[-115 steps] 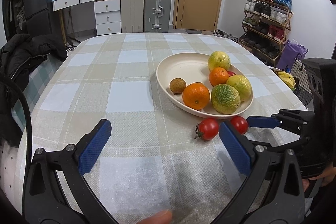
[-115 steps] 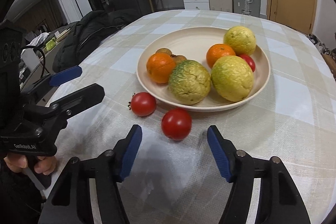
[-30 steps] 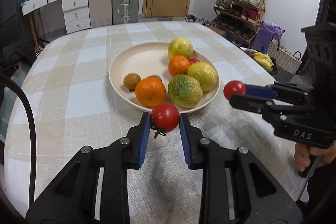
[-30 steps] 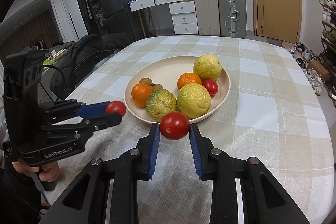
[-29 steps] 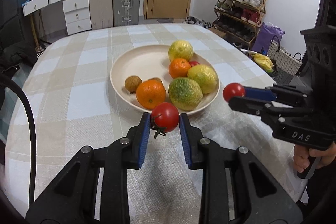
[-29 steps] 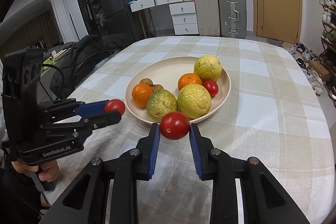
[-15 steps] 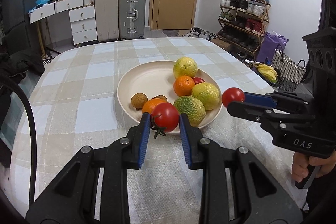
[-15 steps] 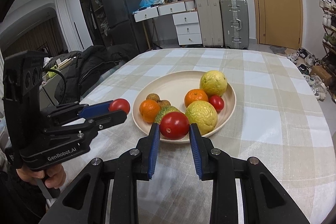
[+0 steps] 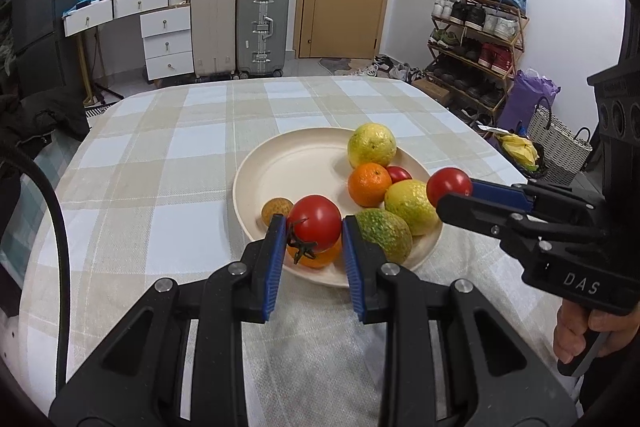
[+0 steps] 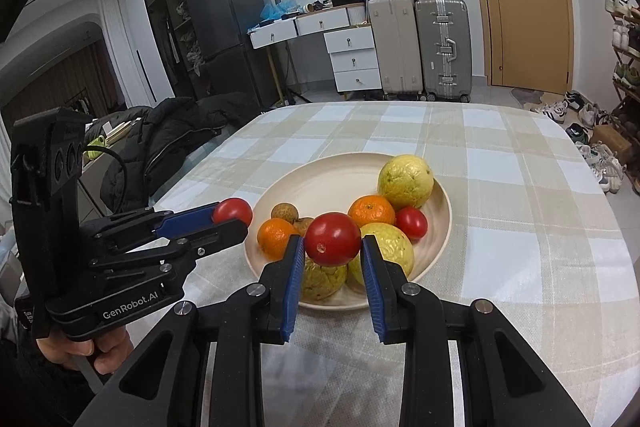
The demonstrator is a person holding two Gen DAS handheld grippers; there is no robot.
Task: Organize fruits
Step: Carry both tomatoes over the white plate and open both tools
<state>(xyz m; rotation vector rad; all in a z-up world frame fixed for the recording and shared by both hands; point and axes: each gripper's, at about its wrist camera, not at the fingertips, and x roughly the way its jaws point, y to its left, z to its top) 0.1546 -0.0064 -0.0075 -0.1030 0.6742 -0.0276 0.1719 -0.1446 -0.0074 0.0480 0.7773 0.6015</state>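
Observation:
A cream plate (image 9: 304, 163) (image 10: 324, 183) on the checked tablecloth holds yellow-green citrus fruits (image 9: 372, 145), oranges (image 9: 369, 184), a small brown fruit (image 9: 277, 210) and a small tomato (image 10: 412, 223). My left gripper (image 9: 314, 227) is shut on a red tomato (image 9: 315, 223) with a green stem, held above the plate's near rim. My right gripper (image 10: 332, 245) is shut on another red tomato (image 10: 333, 239), held above the plate's near side. Each gripper shows in the other's view: the right gripper (image 9: 452, 191) with its tomato (image 9: 449, 184), and the left gripper (image 10: 234, 217) with its tomato (image 10: 233, 211).
The table (image 9: 160, 195) has a beige and white checked cloth. A dark jacket (image 10: 176, 131) lies off its left edge. Suitcases (image 9: 262, 27), drawers and a door stand behind. A shoe rack (image 9: 476, 39) and bags are at the right.
Both grippers took a tomato each off the cloth and lifted them. In the last second both have risen and moved forward over the plate's near rim.

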